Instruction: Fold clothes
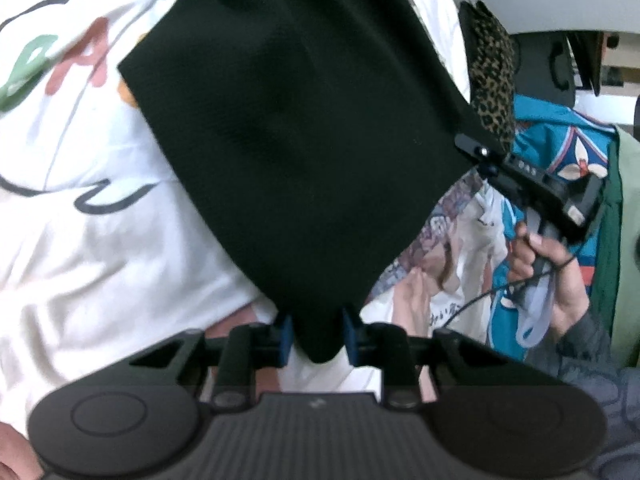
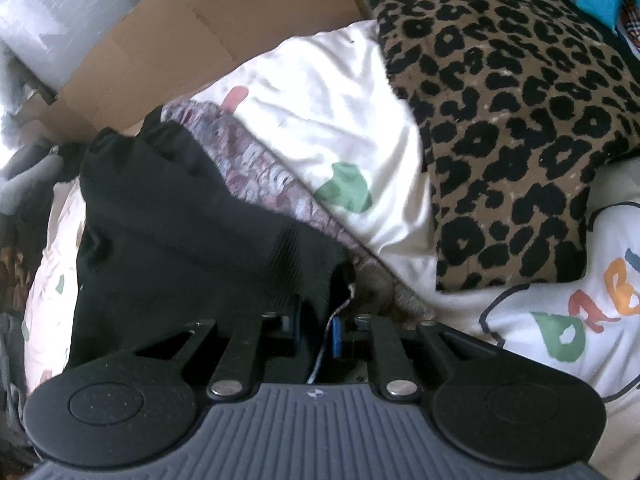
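Black garment (image 1: pixel 304 128) held mid-frame, stretched between both grippers. Left gripper (image 1: pixel 318 334) pinched on one corner, right gripper (image 2: pixel 316 334) clamped on another, presumably so a fold can be laid.

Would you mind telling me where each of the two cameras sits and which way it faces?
Left wrist: on the left tongs, looking along them at the black garment they pinch, above a white printed sheet; the right tongs and the person's right hand show.
Right wrist: on the right tongs, facing the garment's other corner, a leopard-print cloth and cardboard; no hand visible.
Shared: the black garment, white printed sheet and leopard-print cloth.
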Available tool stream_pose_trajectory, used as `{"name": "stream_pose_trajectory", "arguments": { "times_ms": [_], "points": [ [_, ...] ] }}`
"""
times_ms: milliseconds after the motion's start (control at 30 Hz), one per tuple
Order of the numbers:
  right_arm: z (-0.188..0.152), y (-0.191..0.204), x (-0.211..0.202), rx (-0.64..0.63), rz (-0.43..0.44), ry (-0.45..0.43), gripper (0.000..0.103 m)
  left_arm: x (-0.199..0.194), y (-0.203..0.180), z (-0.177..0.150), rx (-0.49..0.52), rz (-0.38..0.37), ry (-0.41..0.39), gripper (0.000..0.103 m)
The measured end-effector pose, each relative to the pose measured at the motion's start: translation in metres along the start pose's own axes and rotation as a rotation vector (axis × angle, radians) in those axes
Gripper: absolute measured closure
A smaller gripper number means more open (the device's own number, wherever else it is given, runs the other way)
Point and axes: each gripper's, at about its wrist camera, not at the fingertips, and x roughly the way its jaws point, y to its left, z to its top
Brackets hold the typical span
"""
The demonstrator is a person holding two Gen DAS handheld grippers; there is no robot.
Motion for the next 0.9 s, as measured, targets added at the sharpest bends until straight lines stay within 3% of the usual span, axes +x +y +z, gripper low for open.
{"name": "stream_pose_trajectory", "arguments": {
  "times_ms": [33, 67, 100, 167, 467, 900],
  "points": [
    [0.002, -0.002, -0.001, 0.009, 0.002, -0.008, 0.089, 0.002, -0.001, 0.000, 0.000, -0.002, 0.009, 0.086],
    [0.003, -0.003, -0.001, 0.015, 0.005, -0.015, 0.097, 0.003, -0.001, 0.000, 0.000, -0.001, 0.018, 0.095],
    [0.004, -0.003, -0.002, 0.009, 0.004, -0.014, 0.102, 0.004, -0.001, -0.001, -0.004, 0.000, 0.021, 0.096],
    [0.004, 0.000, -0.006, -0.016, 0.000, -0.014, 0.102, 0.001, 0.001, -0.002, -0.018, -0.006, 0.022, 0.099],
    [-0.008, -0.008, -0.030, -0.008, -0.037, -0.029, 0.102, -0.005, -0.011, -0.008, 0.039, -0.006, 0.048, 0.101],
    [-0.013, -0.032, -0.020, 0.088, -0.087, 0.018, 0.102, 0.004, -0.005, -0.002, 0.048, 0.041, 0.058, 0.102]
  ]
}}
